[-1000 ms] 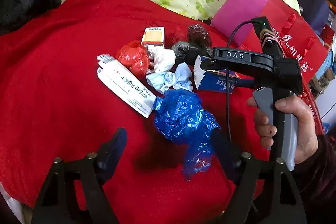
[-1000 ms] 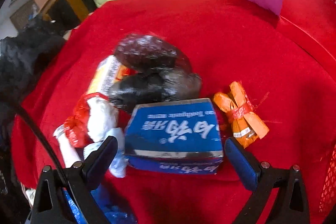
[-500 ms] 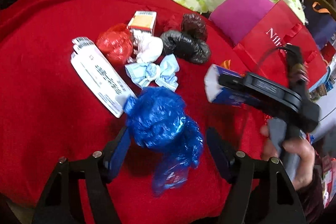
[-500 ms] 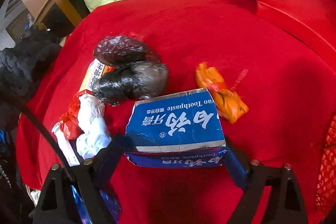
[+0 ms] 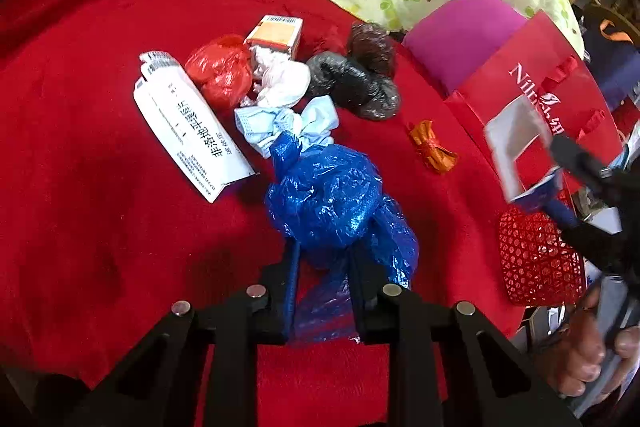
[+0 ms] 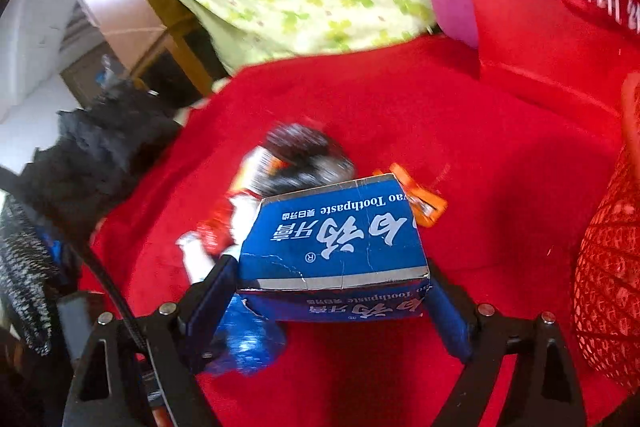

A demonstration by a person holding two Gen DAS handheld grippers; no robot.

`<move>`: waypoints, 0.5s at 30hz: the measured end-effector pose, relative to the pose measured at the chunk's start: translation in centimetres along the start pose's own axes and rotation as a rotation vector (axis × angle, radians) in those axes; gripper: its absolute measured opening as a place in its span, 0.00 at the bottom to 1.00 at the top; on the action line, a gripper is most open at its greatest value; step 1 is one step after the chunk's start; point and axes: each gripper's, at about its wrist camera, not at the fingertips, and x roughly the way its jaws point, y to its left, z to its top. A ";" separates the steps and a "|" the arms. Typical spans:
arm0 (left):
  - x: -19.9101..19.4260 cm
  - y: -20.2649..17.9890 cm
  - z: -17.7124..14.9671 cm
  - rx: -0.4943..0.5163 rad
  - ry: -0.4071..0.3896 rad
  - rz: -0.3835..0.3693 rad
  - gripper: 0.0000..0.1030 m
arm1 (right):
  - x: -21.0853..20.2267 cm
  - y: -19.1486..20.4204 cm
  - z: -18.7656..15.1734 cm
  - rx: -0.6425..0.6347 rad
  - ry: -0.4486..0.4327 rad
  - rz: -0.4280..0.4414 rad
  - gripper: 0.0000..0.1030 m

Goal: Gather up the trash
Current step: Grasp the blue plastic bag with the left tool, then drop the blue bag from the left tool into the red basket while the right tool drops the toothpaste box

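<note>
My left claw [image 5: 324, 267] is clamped on the crumpled blue plastic bag [image 5: 328, 195], which rests on the red blanket [image 5: 80, 167] just in front of the pile of remaining trash. My right claw [image 6: 332, 291] is clamped across the blue toothpaste box [image 6: 336, 239], held up off the blanket, with the red mesh basket [image 6: 612, 279] close on its right.

The bag worries me most. The pads bite only into loose film near its lower end, so I judge it could slide out as I lift, or its trailing tail could drag. The light blue face mask [image 5: 288, 123] touches the bag's far end and may snag and come along. The white medicine box [image 5: 192, 123] lies just beside it and could get nudged.

The toothpaste box looks dented and torn along its near edge; more squeeze may crush it, and less may drop it short of the basket. The orange wrapper [image 5: 432, 147] lies between pile and basket, where I could sweep it off.
</note>
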 end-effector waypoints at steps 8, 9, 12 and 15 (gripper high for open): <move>-4.9 -4.1 0.6 0.149 -0.109 0.013 0.23 | -8.9 1.6 -0.2 -0.034 -0.174 0.036 0.88; -5.5 -5.1 0.8 0.176 -0.121 0.011 0.23 | -10.1 1.5 -0.3 -0.032 -0.190 0.036 0.88; -7.0 -8.5 1.3 0.272 -0.156 -0.006 0.23 | -13.4 0.1 -0.2 -0.021 -0.250 0.025 0.88; -7.7 -13.0 1.9 0.374 -0.167 -0.058 0.23 | -17.0 -2.6 -0.2 0.010 -0.296 -0.005 0.89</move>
